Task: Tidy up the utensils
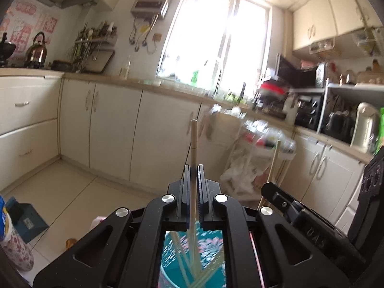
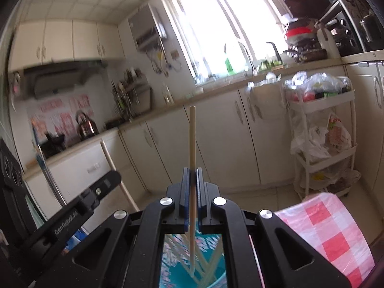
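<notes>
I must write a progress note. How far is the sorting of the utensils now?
Done: several pale wooden chopsticks already lie in the teal flowered container below the grippers. In hand: the left gripper is shut on one upright pale wooden chopstick, and the right gripper on another. Left: to put these two down; whether more utensils wait is not visible.

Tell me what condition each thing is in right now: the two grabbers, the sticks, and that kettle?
Left gripper: jaws shut on a chopstick, pointing up.
Left chopstick: upright, clamped partway along its length.
Right gripper: jaws shut on another chopstick.
Right chopstick: upright, clamped the same way.
Loose chopsticks: lying crossed below on a teal floral surface.
Kettle: standing on the stove, lid on.
</notes>
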`<state>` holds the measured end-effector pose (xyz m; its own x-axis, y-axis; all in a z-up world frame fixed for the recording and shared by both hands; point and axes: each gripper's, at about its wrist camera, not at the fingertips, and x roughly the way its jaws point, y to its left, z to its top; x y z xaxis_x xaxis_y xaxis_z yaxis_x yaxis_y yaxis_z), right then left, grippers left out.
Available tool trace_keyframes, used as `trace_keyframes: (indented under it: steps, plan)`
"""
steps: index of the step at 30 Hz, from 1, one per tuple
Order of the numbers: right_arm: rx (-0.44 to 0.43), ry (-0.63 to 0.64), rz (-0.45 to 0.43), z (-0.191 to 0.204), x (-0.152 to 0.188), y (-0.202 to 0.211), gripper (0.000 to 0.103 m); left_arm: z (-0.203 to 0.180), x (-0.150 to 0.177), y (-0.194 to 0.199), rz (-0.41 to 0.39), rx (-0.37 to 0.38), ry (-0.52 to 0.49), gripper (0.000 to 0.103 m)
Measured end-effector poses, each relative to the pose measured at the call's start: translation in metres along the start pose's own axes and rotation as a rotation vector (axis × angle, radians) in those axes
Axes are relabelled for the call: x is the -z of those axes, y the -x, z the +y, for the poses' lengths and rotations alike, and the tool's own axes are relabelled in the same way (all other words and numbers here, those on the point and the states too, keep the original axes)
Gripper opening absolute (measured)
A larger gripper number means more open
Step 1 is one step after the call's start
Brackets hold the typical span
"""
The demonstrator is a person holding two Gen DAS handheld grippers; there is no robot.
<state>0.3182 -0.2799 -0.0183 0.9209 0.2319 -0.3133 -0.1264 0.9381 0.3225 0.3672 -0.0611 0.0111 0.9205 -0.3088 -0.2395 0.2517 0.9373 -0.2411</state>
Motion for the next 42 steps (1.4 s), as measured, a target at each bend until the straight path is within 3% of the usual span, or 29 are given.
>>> trace_keyframes:
  steps: [3, 5, 8, 9, 10, 12, 14, 16, 19, 23, 29, 36, 38, 42]
  plan:
    - [0.006, -0.002, 0.11, -0.005, 0.02, -0.016, 0.008, 0.002, 0.019, -0.021, 0.112, -0.016, -0.016, 0.005]
    - [0.01, -0.007, 0.124, -0.006, 0.027, -0.012, 0.01, 0.001, 0.028, -0.023, 0.157, -0.041, -0.04, 0.005]
    - [0.008, -0.019, 0.123, -0.007, 0.034, 0.009, 0.024, 0.002, 0.038, -0.011, 0.205, -0.054, -0.059, 0.014]
    - [0.008, -0.023, 0.122, -0.007, 0.037, 0.019, 0.03, 0.001, 0.04, -0.004, 0.216, -0.062, -0.069, 0.027]
    - [0.008, -0.028, 0.12, -0.006, 0.039, 0.03, 0.032, 0.0, 0.043, 0.006, 0.223, -0.073, -0.078, 0.046]
    - [0.002, -0.031, 0.123, -0.001, 0.045, 0.06, 0.048, -0.002, 0.048, 0.031, 0.225, -0.089, -0.096, 0.062]
    - [0.007, -0.022, 0.127, 0.006, 0.053, 0.088, 0.059, -0.008, 0.052, 0.06, 0.232, -0.083, -0.126, 0.069]
    - [0.031, -0.011, 0.13, 0.015, 0.06, 0.123, 0.068, -0.015, 0.054, 0.091, 0.229, -0.091, -0.147, 0.084]
    - [0.079, -0.005, 0.154, 0.029, 0.067, 0.166, 0.083, -0.024, 0.058, 0.141, 0.226, -0.101, -0.17, 0.092]
    - [0.126, 0.048, 0.141, 0.054, 0.074, 0.224, 0.093, -0.03, 0.062, 0.203, 0.209, -0.146, -0.155, 0.095]
    - [0.172, 0.107, 0.142, 0.088, 0.088, 0.29, 0.096, -0.026, 0.068, 0.287, 0.22, -0.257, -0.11, 0.095]
    - [0.245, 0.022, 0.202, 0.105, 0.114, 0.341, 0.096, -0.018, 0.075, 0.351, 0.277, -0.248, -0.084, 0.095]
    - [0.253, 0.037, 0.211, 0.116, 0.129, 0.359, 0.096, -0.018, 0.079, 0.367, 0.31, -0.223, -0.109, 0.095]
    - [0.264, 0.1, 0.183, 0.133, 0.151, 0.384, 0.096, -0.02, 0.092, 0.389, 0.345, -0.24, -0.149, 0.095]
